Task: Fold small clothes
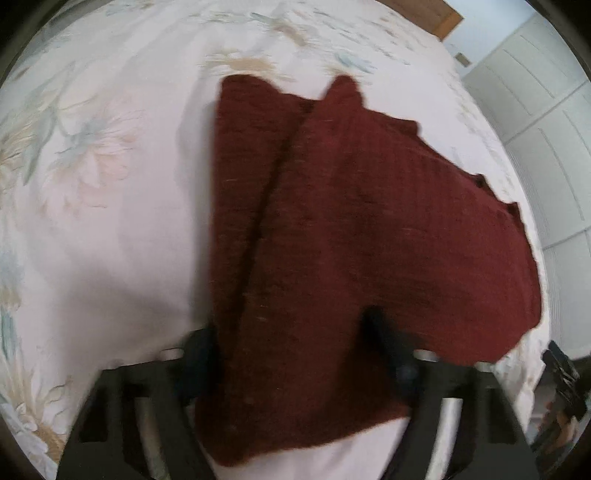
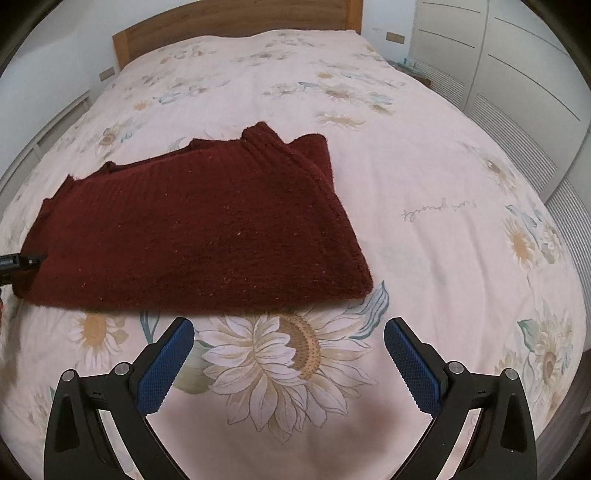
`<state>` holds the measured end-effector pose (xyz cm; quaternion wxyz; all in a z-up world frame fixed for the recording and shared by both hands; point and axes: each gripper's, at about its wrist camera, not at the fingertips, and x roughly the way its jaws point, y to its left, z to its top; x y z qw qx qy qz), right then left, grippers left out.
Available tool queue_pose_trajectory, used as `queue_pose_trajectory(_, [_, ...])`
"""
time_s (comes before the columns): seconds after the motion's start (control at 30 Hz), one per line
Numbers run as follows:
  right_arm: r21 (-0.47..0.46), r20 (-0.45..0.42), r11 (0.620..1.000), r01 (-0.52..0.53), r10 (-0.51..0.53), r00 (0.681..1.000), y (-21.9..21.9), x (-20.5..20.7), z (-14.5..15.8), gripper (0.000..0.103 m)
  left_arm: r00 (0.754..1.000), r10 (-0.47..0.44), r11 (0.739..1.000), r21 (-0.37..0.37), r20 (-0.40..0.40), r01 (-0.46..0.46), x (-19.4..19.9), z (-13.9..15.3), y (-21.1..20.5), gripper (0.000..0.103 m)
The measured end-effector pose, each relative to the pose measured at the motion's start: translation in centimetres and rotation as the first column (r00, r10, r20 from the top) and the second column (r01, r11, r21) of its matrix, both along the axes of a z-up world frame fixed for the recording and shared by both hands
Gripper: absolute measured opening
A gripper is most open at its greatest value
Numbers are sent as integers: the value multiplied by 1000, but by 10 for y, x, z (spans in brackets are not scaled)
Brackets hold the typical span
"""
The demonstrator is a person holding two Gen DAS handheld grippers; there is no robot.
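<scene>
1. Where the flowered bedspread [image 2: 424, 177] covers the bed, a dark red knitted sweater [image 2: 199, 229] lies folded, its ribbed collar toward 12 o'clock in the right wrist view.
2. The sweater occupies the left half of that view, from about 9 o'clock toward centre; its near edge sits just above a large printed sunflower [image 2: 291, 354].
3. Right gripper [image 2: 289, 338]: jaws spread wide, blue pads bare, nothing between them. They hang over the sunflower print, near the sweater's lower edge but apart from it.
4. Left gripper [image 1: 291, 339]: the picture is blurred. Sweater fabric fills the gap between its two dark fingers [image 1: 391, 350], at 6 o'clock in the left wrist view. The jaws stand partly closed with the knit between them; whether the pads press on the cloth I cannot tell.
5. In the right wrist view a black part of the left gripper shows at 9 o'clock, at the sweater's left edge.
6. Wooden headboard [image 2: 236, 22] at 12 o'clock; white louvred wardrobe doors [image 2: 517, 92] at 2 o'clock.
</scene>
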<state>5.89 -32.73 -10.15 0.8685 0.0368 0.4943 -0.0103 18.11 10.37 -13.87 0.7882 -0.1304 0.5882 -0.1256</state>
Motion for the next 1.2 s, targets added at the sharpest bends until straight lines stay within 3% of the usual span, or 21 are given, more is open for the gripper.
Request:
queue_pose_trajectory(0.03, [4, 3, 1000, 3, -3, 1000, -1, 0, 1, 103, 1000, -14, 1000, -13, -4, 14, 2, 1, -4, 40])
queue_pose_trajectory(0.13, [19, 10, 1000, 15, -15, 1000, -6, -1, 3, 103, 999, -26, 999, -28, -40, 25, 4, 7, -11, 26])
queue_pose_trajectory(0.27, [26, 17, 999, 24, -25, 1000, -15, 0, 7, 103, 998, -58, 997, 40, -14, 59, -1, 32, -26, 23])
queue_pose_trajectory(0.4, [44, 37, 998, 38, -40, 999, -28, 0, 14, 103, 998, -63, 997, 34, 17, 63, -7, 72, -35, 23])
queue_pose_trajectory(0.5, [68, 66, 996, 53, -58, 996, -43, 1, 22, 103, 996, -85, 996, -20, 41, 86, -4, 108, -56, 22])
queue_pose_trajectory(0.6, [91, 94, 994, 67, -76, 993, -58, 1, 31, 103, 989, -134, 990, -38, 59, 137, 0, 138, -87, 21])
queue_pose_trajectory(0.8, [105, 143, 990, 91, -106, 984, -84, -2, 50, 103, 949, -289, 956, -18, 124, 294, 17, 193, -194, 21])
queue_pose_trajectory(0.97, [93, 145, 989, 113, -125, 981, -101, -11, 55, 103, 905, -409, 912, 53, 116, 406, 23, 178, -307, 20])
queue_pose_trajectory(1.13, [101, 103, 985, 138, -148, 984, -116, -23, 42, 103, 906, -421, 905, 93, 39, 416, 21, 119, -375, 20])
queue_pose_trajectory(1.2, [93, 85, 985, 145, -152, 985, -123, -28, 37, 103, 909, -416, 901, 144, 14, 410, 15, 95, -384, 20])
